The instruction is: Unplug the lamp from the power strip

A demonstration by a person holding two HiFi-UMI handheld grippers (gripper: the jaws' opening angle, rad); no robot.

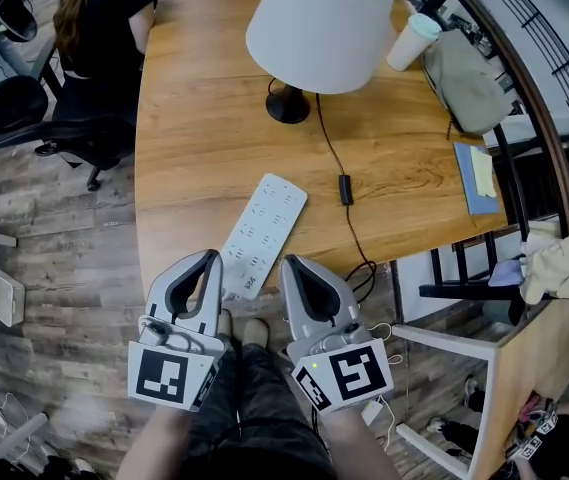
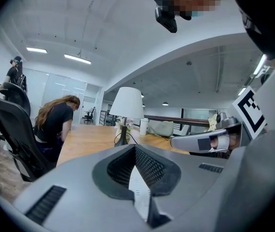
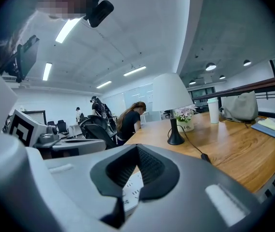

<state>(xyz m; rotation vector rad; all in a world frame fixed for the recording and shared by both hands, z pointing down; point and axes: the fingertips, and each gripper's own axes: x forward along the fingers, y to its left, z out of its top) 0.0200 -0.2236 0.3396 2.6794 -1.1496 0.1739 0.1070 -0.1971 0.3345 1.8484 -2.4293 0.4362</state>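
A lamp with a white shade and a black base stands at the far side of the wooden table. Its black cord runs over the table's front edge, and its plug is hidden. A white power strip lies flat near that edge. My left gripper and right gripper hover side by side just short of the strip's near end, both shut and empty. In the gripper views the strip shows through each jaw loop, with the lamp beyond.
A person sits at the table's far left on a black office chair. A paper cup, a grey bag and a blue notebook lie along the right side. A small flower pot stands by the lamp.
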